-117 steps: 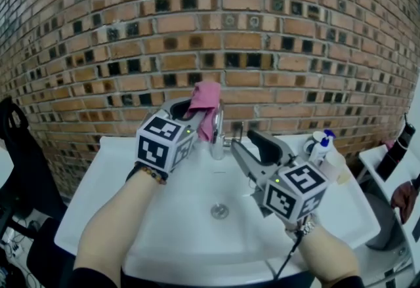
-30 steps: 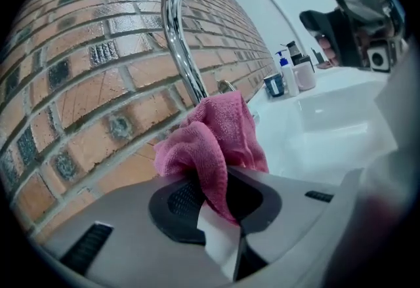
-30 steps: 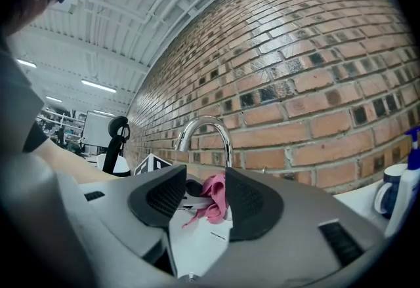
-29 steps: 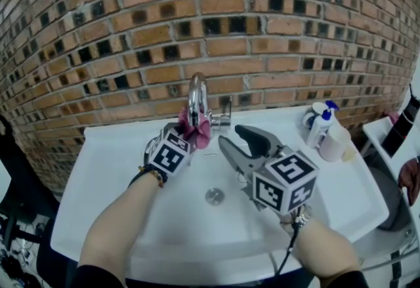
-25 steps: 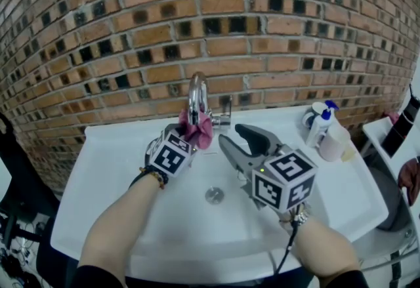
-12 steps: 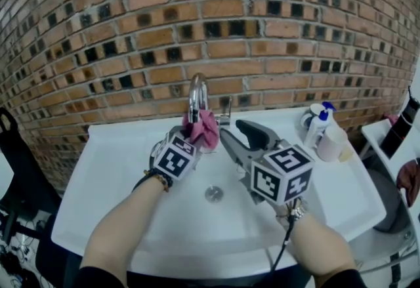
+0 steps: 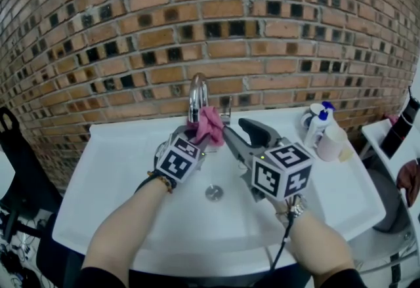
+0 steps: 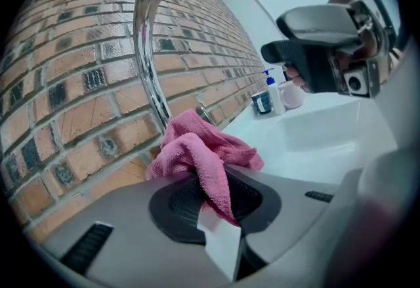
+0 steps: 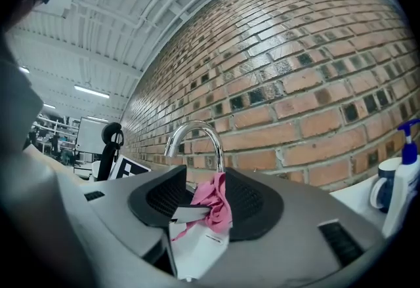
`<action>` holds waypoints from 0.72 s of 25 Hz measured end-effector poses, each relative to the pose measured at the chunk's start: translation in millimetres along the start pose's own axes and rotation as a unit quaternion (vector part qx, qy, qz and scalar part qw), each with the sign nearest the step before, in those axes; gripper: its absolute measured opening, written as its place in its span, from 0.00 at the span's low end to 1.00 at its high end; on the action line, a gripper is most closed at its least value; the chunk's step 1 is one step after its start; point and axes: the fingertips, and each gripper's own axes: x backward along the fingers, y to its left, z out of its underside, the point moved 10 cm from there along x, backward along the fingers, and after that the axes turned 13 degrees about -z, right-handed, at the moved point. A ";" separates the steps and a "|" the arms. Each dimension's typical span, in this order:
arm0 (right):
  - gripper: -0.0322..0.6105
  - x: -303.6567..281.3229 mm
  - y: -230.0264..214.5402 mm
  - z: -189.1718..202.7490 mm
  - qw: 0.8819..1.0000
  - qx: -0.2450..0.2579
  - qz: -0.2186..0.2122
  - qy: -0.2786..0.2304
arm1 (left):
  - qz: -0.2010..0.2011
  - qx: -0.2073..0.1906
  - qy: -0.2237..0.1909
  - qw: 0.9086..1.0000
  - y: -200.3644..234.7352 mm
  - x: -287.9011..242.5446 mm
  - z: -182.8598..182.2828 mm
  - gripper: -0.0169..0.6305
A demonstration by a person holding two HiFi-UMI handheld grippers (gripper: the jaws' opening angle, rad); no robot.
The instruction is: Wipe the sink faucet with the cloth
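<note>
The white sink (image 7: 111, 168) stands against a brick wall (image 7: 131, 31), and the chrome faucet (image 7: 197, 93) rises from the sink's back edge near the middle. Just left of the faucet's base and nearer the person, the left gripper (image 7: 197, 138) reaches up toward it. Its 2 jaws are pinching the pink cloth (image 7: 209, 124), with a fold caught between the pads.

The rest of the cloth bunches out past the jaw tips. It lies against the lower part of the faucet's stem, on its right side, under the arched spout. In front of the faucet, in the basin floor, is the round drain (image 7: 214, 193).

Just right of the faucet, the right gripper (image 7: 237, 130) points toward the cloth. Its 2 jaws are spread wide and the pads press on nothing. In the right gripper view the cloth shows in the gap between them. Whether a jaw tip touches the cloth cannot be told.

Well right of the faucet, on the sink's rim surface, a spray bottle (image 7: 319, 124) with a blue top stands just beside a pale cup (image 7: 333, 142).
</note>
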 end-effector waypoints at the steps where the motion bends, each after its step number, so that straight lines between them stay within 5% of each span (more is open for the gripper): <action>1: 0.36 0.1 -0.4 0.3 1.000 -0.001 0.001 0.001 | 0.002 0.003 -0.005 1.000 -0.4 1.3 -0.6 0.14; 18: 0.32 9.6 30.9 -17.2 0.998 0.046 0.033 0.021 | -0.014 0.031 -0.038 0.999 -3.4 72.5 -12.1 0.14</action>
